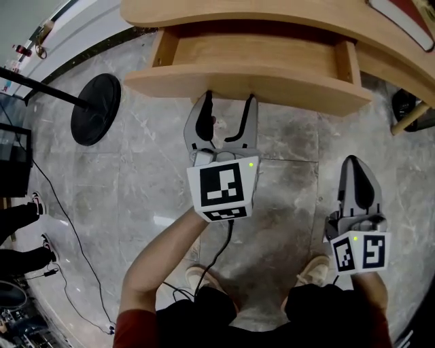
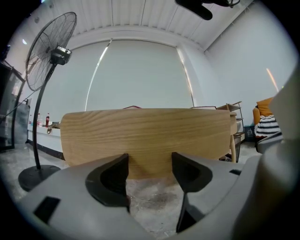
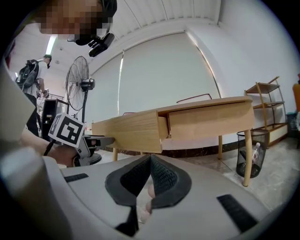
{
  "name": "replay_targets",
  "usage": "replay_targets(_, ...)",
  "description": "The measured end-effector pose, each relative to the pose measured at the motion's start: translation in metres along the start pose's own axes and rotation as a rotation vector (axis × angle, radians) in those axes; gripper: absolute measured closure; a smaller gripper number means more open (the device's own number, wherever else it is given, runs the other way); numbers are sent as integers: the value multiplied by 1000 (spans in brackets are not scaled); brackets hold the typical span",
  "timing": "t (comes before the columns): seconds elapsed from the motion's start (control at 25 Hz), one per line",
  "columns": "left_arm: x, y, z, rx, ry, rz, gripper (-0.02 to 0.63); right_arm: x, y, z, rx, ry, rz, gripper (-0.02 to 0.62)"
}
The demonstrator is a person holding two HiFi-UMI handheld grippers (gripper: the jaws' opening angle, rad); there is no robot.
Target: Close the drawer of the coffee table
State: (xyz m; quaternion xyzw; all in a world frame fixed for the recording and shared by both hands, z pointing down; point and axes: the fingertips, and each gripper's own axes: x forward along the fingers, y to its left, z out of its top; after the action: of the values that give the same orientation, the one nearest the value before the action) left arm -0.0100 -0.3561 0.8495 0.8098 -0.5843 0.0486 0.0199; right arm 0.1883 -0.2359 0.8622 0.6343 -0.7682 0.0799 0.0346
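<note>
The light wooden coffee table point(image 1: 272, 13) runs along the top of the head view, with its drawer point(image 1: 258, 58) pulled out toward me. My left gripper point(image 1: 230, 99) is open and empty, its fingertips right at the curved drawer front point(image 1: 248, 85). In the left gripper view that wooden front point(image 2: 145, 133) fills the middle just beyond the open left gripper point(image 2: 150, 161). My right gripper point(image 1: 355, 162) hangs shut and empty, lower right, away from the table. The right gripper view shows the right gripper point(image 3: 151, 161) shut, the drawer point(image 3: 129, 131) sticking out of the table point(image 3: 211, 117), and the left gripper point(image 3: 91, 139) at the drawer's front.
A standing fan's round base point(image 1: 95, 109) is on the marble floor to the left, with cables point(image 1: 68, 258) trailing beside it. A black wire bin point(image 1: 406, 105) and a table leg point(image 1: 408, 121) are at the right. A wooden shelf rack point(image 3: 267, 108) is further right. Another person's shoes point(image 1: 37, 204) show at the left edge.
</note>
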Motion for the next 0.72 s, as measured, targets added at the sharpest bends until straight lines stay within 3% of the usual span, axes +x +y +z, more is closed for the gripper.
replay_targets(0.72, 70, 5, 14, -28, -4, 0, 331, 58, -37, 37, -89, -22, -33, 598)
